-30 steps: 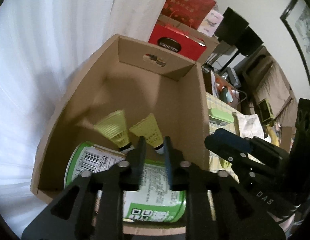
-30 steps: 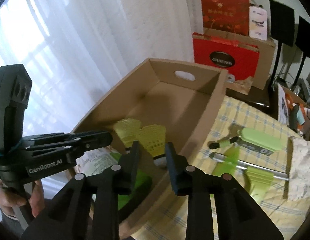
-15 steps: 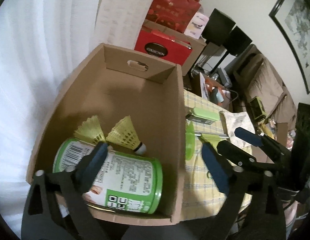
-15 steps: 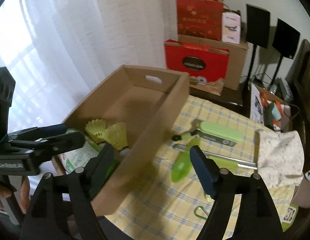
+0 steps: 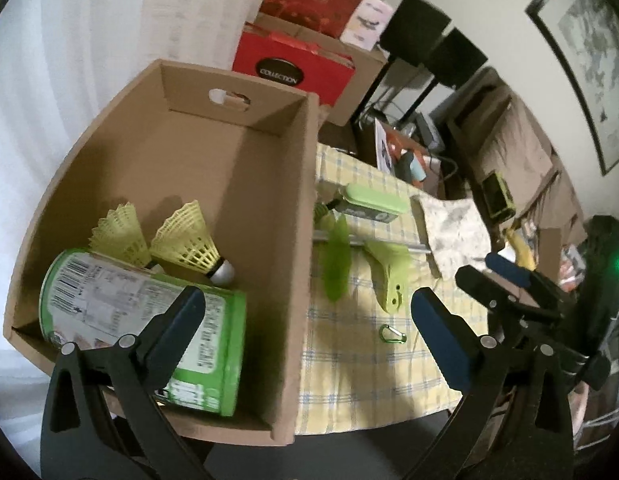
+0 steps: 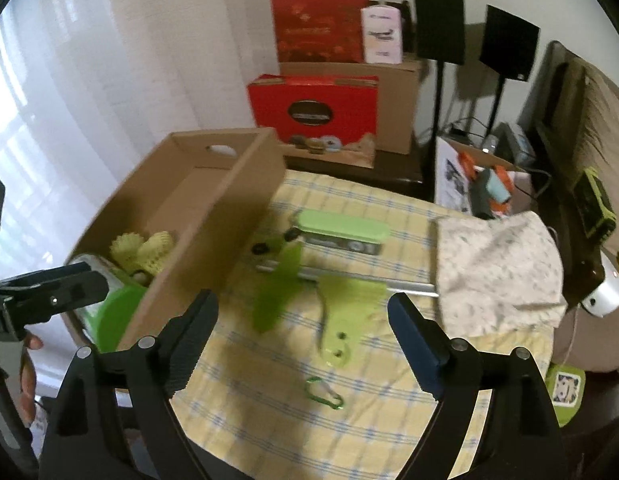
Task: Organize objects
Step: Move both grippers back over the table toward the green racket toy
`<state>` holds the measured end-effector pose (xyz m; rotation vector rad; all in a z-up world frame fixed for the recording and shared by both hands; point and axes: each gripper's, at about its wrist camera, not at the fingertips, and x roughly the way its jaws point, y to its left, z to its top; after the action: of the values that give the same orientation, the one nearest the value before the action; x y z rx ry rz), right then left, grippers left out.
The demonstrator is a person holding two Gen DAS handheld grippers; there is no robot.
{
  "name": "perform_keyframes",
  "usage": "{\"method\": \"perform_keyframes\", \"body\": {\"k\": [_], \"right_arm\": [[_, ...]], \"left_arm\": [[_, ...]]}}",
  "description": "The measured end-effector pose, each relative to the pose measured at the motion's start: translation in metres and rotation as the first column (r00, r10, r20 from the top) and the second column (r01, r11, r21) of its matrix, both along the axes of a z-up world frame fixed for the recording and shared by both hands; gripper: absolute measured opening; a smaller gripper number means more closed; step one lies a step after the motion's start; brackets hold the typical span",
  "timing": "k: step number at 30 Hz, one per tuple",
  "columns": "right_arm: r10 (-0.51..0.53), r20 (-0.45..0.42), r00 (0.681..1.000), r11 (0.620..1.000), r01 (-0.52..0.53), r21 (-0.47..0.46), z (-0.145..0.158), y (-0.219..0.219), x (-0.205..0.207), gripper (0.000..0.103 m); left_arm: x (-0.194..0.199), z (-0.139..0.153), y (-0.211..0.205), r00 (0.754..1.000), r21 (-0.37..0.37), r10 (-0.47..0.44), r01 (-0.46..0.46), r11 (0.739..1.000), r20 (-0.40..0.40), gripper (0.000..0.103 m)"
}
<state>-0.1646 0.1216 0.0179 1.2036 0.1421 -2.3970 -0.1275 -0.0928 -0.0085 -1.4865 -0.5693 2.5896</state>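
Observation:
Two yellow shuttlecocks (image 5: 189, 236) (image 6: 149, 248) lie in the open cardboard box (image 5: 269, 240) (image 6: 213, 232) beside a green can (image 5: 141, 320) (image 6: 117, 316) on its side. My left gripper (image 5: 307, 304) hangs over the box's right wall, jaws opening, nothing between them. My right gripper (image 6: 302, 302) is above the yellow checked tablecloth (image 6: 249, 412), jaws opening and empty. Under it lie green plastic pieces (image 6: 281, 292) (image 5: 337, 264), a green carabiner (image 6: 323, 392) (image 5: 392, 334) and a green case (image 6: 341, 230) (image 5: 373, 202).
A patterned cloth (image 6: 497, 272) lies at the table's right, over the end of a metal rod (image 6: 409, 286). Red gift boxes (image 6: 313, 108) and black speakers (image 6: 439, 24) stand behind the table. White curtains hang at the left. A hand (image 6: 27, 364) holds the left gripper.
Both grippers let go of the shuttlecocks, which now rest in the box. Both jaws swung wide, and both grippers pulled back and to the right, the right one out over the tablecloth.

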Motion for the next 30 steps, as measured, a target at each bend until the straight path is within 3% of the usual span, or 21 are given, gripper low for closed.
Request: {"method": "perform_keyframes", "body": {"k": [11,30], "right_arm": [[-0.078,0.0,0.997,0.997,0.078,-0.005,-0.006,0.048,-0.001,0.088],[-0.186,0.041,0.982,0.982,0.187,-0.036,-0.025,0.107,-0.019,0.088]], "left_arm": [[-0.001,0.014,0.059,0.995,-0.221,-0.07,0.054,0.974,-0.066,0.103],[-0.027,-0.015,0.117,0.985,-0.224,-0.173,0.166,0.96,-0.012,0.103]]}}
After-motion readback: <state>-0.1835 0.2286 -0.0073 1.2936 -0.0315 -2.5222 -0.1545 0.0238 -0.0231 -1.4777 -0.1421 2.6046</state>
